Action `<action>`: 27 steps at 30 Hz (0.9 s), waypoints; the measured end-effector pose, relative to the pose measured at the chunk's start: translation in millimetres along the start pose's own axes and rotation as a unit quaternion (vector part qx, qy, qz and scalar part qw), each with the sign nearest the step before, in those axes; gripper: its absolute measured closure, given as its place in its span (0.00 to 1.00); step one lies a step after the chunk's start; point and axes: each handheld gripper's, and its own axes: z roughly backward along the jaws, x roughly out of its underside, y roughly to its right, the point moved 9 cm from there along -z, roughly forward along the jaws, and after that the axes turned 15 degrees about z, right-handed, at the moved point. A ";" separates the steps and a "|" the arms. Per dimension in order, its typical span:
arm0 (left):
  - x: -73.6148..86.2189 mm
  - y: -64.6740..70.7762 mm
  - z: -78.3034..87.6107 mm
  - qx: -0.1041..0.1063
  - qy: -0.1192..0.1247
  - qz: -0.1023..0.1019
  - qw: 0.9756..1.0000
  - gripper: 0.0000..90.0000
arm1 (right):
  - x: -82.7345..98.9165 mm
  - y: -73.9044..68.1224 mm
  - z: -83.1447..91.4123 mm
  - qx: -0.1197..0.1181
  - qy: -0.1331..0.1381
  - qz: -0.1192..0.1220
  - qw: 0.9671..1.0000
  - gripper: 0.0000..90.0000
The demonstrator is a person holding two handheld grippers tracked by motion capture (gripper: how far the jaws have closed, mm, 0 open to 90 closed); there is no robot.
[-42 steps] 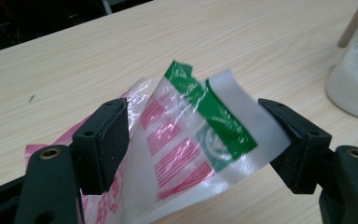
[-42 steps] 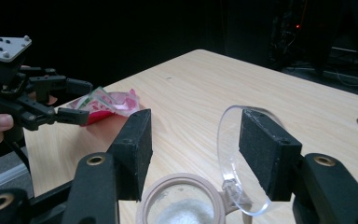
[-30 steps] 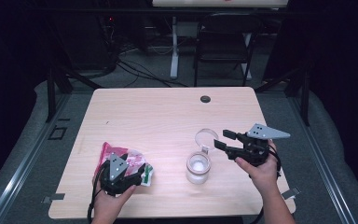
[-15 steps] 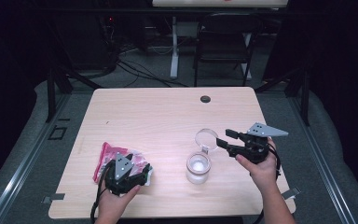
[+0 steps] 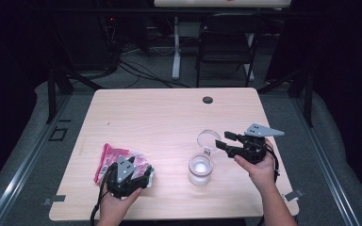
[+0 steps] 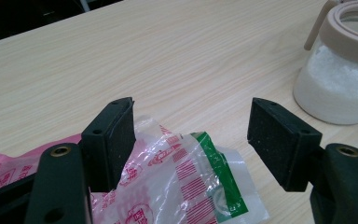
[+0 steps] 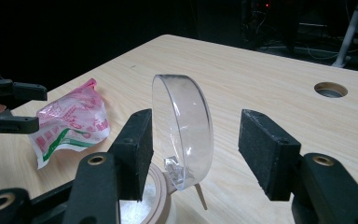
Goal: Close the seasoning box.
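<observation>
Clear plastic is what matters here: the round transparent hinged lid (image 7: 182, 135) of the small glass jar with a beige collar and white powder inside (image 5: 200, 168) stands flipped up, lower centre of the high view, just right of the middle. The right gripper (image 7: 193, 151) has its jaws spread wide on either side of that upright lid, and they do not appear to be touching it. The left gripper (image 6: 191, 135), lower left of the high view, is also wide open, hovering just above a crumpled pink, white and green printed plastic packet (image 6: 186, 186) that lies on the pale wooden table (image 5: 160, 117).

The work in hand seems to be taking hold of the packet while the jar stands open. To do it well, the left jaws should come down around a raised fold of the film rather than the flat sheet, then close fully, since thin plastic slips. The right gripper would do best to steady the lid by its rim gently, without tipping the jar.
</observation>
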 end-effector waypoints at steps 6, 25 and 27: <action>0.8 -0.1 -0.2 -0.001 -0.001 0.001 1.000 0.36 | -0.4 -3.3 -2.6 -0.003 -0.002 0.008 1.000 0.59; 1.5 -1.3 -0.4 -0.003 0.001 0.004 1.000 0.36 | 3.5 -3.3 -5.2 -0.009 -0.008 0.010 1.000 0.77; 1.4 -1.4 -0.3 -0.003 0.001 0.005 1.000 0.36 | 3.4 -3.7 -5.3 -0.009 -0.007 0.011 1.000 0.77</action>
